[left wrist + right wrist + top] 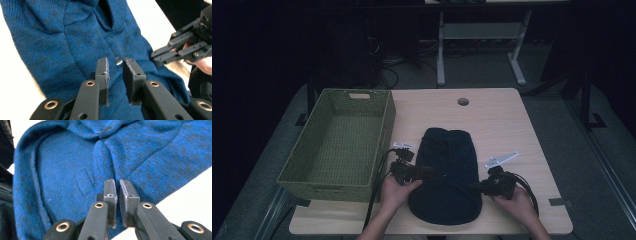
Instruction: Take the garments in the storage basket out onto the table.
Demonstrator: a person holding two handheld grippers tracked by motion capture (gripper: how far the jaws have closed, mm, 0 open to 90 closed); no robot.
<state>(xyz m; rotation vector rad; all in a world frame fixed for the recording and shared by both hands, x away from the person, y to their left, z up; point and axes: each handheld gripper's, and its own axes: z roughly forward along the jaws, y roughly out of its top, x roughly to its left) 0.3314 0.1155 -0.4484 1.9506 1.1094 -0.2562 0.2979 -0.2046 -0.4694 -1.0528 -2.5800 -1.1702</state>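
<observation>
The blue knitted garment (447, 175) lies flat at the near middle of the table (507, 120), its rounded hem at the near edge. In the high view it reads as a dark, almost black shape; both gripper views render the knit as bright blue.

The left gripper (432, 173) rests on the garment's left side, held by the left hand (396, 192). The left gripper view shows its jaws parted by a narrow gap over the fabric, not clamped, with a small metal button (118, 60) lying just beyond the pad tips. This button cannot be made out from above.

The right gripper (473, 187) meets the garment's right edge, held by the right hand (518, 200). The right gripper view shows its jaws nearly together and pinching a raised fold of the knit. The same view shows a seam line and a dark button (107, 128) farther off.

Farther left, a green woven basket (384, 125) stands beside the garment, apart from it. A round hole (463, 101) marks the table's far edge.
</observation>
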